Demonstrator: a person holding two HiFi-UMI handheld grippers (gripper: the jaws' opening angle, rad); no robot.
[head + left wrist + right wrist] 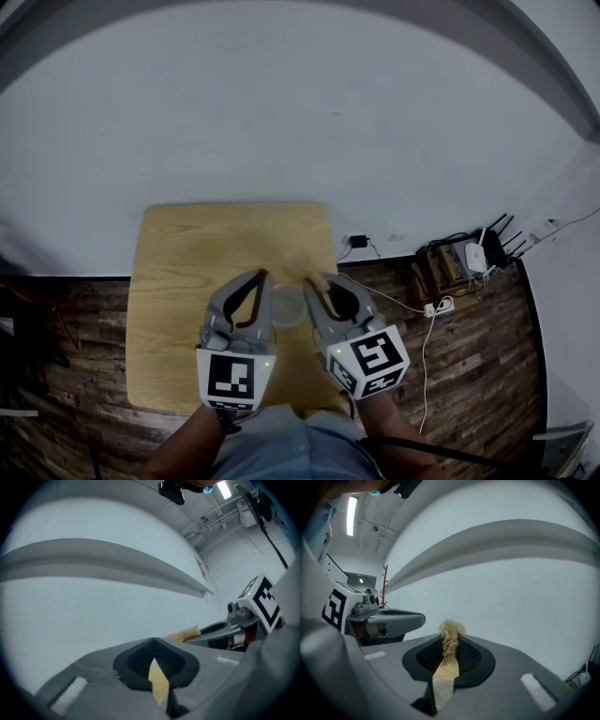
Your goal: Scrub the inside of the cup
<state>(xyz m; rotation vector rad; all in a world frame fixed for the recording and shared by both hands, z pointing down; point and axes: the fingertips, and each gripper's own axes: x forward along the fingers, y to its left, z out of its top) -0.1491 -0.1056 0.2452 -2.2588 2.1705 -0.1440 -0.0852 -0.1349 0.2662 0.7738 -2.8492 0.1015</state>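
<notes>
jaws of the right gripper (449,641) are clamped on a tan, fibre-bristled scrubbing brush (450,629); those of the left gripper (153,640) are closed empty. just beyond, between both, a translucent plastic cup (286,307) is seen on the pale wooden table (187,253). scrubbing is judged not yet begun.

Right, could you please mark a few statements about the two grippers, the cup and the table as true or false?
1. The right hand-held gripper is shut on a brush. True.
2. The left hand-held gripper grips the cup. False: its jaws are shut on nothing, and the cup stands between the two grippers.
3. The table is wooden. True.
4. The router sits on the table. False: it is off the table, near the wall at the right.
</notes>
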